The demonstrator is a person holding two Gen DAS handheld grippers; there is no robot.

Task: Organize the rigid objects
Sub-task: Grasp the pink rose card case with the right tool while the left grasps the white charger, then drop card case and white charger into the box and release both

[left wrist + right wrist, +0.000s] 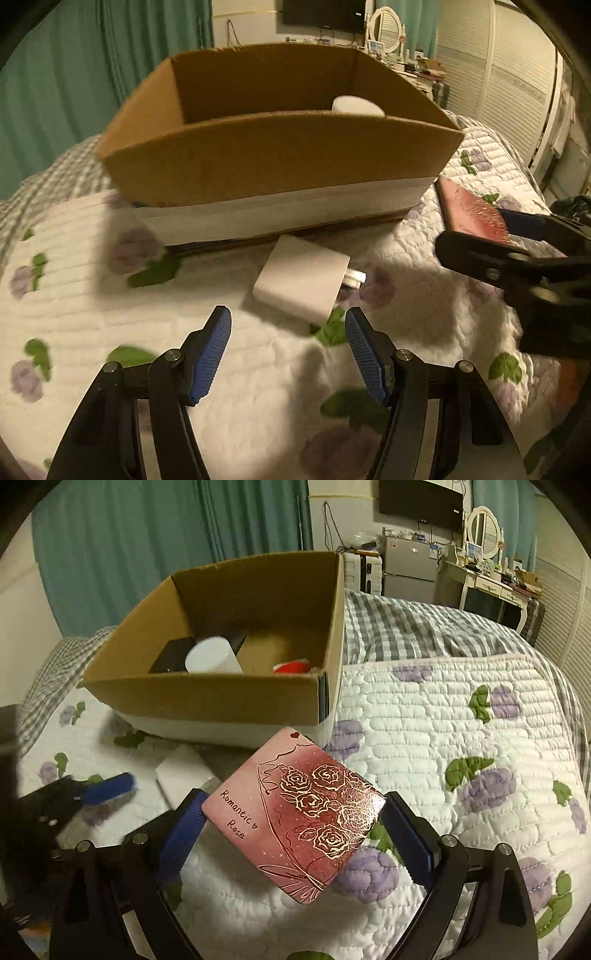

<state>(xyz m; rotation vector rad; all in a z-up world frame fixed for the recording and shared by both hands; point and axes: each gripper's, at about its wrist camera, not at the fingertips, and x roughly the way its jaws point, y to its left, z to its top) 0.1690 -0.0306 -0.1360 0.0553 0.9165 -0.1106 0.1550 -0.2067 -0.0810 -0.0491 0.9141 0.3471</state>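
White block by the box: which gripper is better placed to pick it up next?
Left. The left gripper is open and empty with the white block just ahead between its fingers; the right gripper is shut on the pink tin.

Charger (303,278) lies before the box (273,155) on the quilt (74,295)

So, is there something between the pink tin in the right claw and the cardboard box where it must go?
Nothing visible blocks it. The pink tin, gripped by the right claw, hangs just in front of the cardboard box, whose top is open. Only the box's near wall has to be cleared. Inside, there is bare floor beside the white cylinder.
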